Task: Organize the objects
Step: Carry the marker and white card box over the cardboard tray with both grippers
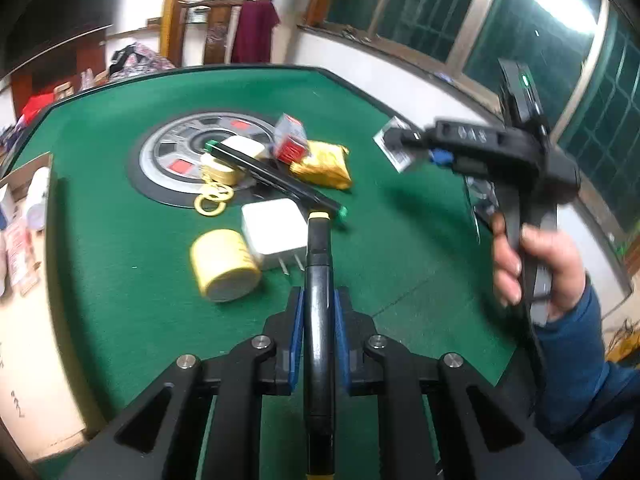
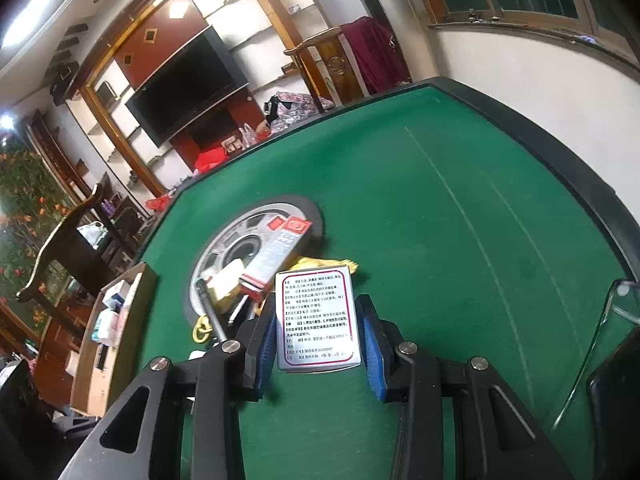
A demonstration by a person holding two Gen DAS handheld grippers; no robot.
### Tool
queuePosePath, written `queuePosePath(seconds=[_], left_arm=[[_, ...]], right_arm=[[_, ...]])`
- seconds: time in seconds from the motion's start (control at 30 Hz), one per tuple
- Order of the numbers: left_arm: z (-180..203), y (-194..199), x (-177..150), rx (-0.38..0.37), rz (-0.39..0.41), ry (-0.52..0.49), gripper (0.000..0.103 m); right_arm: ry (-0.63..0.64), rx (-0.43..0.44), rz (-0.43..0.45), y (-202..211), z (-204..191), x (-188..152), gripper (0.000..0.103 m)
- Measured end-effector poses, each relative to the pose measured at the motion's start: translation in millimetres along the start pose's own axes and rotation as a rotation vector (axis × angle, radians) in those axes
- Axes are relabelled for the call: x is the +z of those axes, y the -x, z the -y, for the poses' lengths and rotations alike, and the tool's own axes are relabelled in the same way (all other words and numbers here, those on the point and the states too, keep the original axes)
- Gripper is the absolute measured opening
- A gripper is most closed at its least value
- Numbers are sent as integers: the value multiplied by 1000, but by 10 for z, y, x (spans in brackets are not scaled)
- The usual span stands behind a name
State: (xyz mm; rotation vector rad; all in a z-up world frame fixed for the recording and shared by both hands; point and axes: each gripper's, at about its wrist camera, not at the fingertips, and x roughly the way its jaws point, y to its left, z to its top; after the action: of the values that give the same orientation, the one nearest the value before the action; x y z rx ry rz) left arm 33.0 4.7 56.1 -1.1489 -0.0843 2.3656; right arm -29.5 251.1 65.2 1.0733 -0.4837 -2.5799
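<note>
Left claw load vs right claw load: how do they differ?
The left claw is shut on a slim black pen with a yellow band. The right claw holds a flat white printed box, wider, so its jaws stand further apart. Both are held above the green table.

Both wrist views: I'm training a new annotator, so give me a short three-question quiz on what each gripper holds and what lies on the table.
1. True or false: the left gripper is shut on a black pen.
2. The right gripper holds: A) a yellow tape roll, B) a small printed box, C) a white charger.
3. Fill in: beside the white charger on the green table lies a yellow ____ roll.

Key: 1 true; 2 B; 3 tape.
</note>
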Motion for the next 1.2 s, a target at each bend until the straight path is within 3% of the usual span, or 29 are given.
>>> queuePosePath(seconds=[0.27, 0.5, 0.87, 1.2], left_arm=[[-258, 286, 4, -10, 70, 82, 14], [-541, 603, -52, 5, 142, 156, 14], [-1103, 1106, -214, 79, 248, 279, 14], [-1624, 1423, -381, 166, 279, 358, 15]], right_arm=[[37, 102, 6, 94, -393, -195, 41], [141, 172, -2, 114, -937, -304, 41], [284, 249, -97, -136, -1720, -530, 41], [404, 340, -201, -404, -2546, -699, 41]])
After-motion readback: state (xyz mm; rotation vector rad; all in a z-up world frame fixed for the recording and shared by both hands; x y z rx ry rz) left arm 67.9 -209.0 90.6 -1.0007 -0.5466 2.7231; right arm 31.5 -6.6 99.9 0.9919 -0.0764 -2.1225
